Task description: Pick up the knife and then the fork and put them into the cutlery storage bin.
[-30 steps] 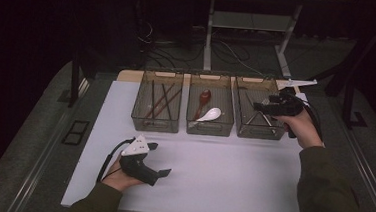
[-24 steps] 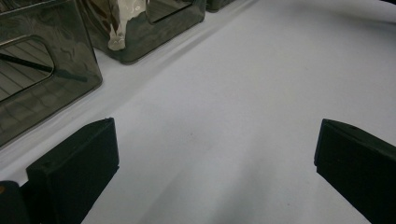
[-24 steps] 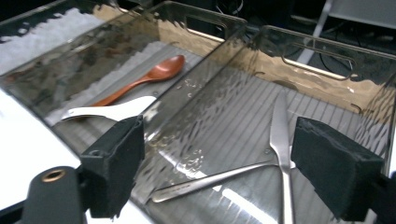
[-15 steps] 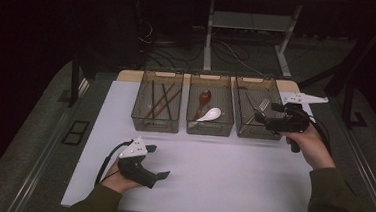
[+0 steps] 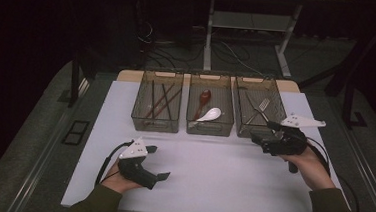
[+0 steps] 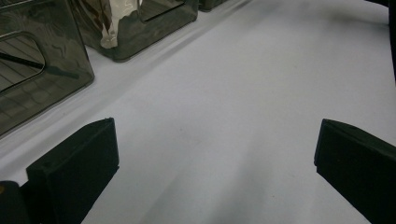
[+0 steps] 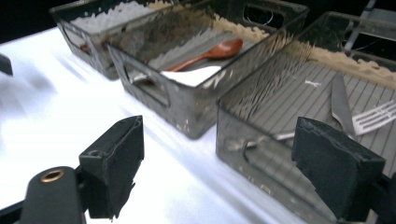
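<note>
Hovering with jaws apart and empty, the right gripper (image 5: 260, 132) sits just near the fork bin (image 5: 241, 129) and could knock its wall, while the left gripper (image 5: 158, 161), jaws also apart, rests on the near-left mat.

Left gripper (image 5: 158, 161): held low by the left hand (image 5: 120, 179), well in front of the left bin (image 5: 157, 106), jaws wide apart, nothing between. Right gripper (image 5: 262, 132): in the right hand (image 5: 308, 164), just right of that row's near edge, jaws spread, empty.
</note>
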Motion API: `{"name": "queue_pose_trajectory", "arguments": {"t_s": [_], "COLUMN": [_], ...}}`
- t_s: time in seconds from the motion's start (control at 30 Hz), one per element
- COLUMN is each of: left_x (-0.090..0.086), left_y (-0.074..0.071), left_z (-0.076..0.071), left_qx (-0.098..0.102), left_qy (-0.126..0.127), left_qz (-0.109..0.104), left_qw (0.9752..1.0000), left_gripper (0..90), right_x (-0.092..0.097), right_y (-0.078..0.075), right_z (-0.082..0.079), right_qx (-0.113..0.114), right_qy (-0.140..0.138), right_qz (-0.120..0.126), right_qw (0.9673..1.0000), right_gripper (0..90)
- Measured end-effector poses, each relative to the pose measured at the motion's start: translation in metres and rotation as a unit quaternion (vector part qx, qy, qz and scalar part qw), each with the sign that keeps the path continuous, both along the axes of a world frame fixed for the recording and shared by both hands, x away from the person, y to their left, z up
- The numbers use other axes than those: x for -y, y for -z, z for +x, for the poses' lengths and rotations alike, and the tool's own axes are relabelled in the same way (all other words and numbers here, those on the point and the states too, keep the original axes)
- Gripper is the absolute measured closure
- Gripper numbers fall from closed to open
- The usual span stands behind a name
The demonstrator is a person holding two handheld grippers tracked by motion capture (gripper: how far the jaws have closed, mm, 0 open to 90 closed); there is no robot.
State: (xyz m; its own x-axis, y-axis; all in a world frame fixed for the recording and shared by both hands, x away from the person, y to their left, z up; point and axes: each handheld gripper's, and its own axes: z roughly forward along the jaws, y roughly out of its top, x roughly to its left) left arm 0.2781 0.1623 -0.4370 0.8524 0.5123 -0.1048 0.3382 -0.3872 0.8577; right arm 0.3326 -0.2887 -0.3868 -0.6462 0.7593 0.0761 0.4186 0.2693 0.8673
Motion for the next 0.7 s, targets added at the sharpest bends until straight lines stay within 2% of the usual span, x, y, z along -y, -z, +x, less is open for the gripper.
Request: {"name": "queue_pose_trajectory", "arguments": {"t_s": [0.27, 0.43, 0.7], "left_x": [0.000, 0.000, 0.000], "left_y": [-0.001, -0.001, -0.001], "left_z": [0.000, 0.000, -0.001], "left_qx": [0.001, 0.001, 0.001], "left_qy": [-0.002, -0.002, 0.002], "left_qz": [-0.001, -0.002, -0.002], "left_qw": [1.0000, 1.0000, 1.0000], "left_gripper": [0.0, 0.0, 0.0], "right_x": [0.001, 0.005, 0.008], "right_y": [0.019, 0.029, 0.042], "right_z": [-0.021, -0.033, -0.053], "right_qx": [-0.011, -0.007, -0.015], "right_qy": [-0.008, -0.013, -0.035], "right_qz": [-0.002, 0.000, 0.002], "right_qw": [0.9999, 0.9999, 0.9993], "right_gripper": [17.1, 17.2, 17.2]}}
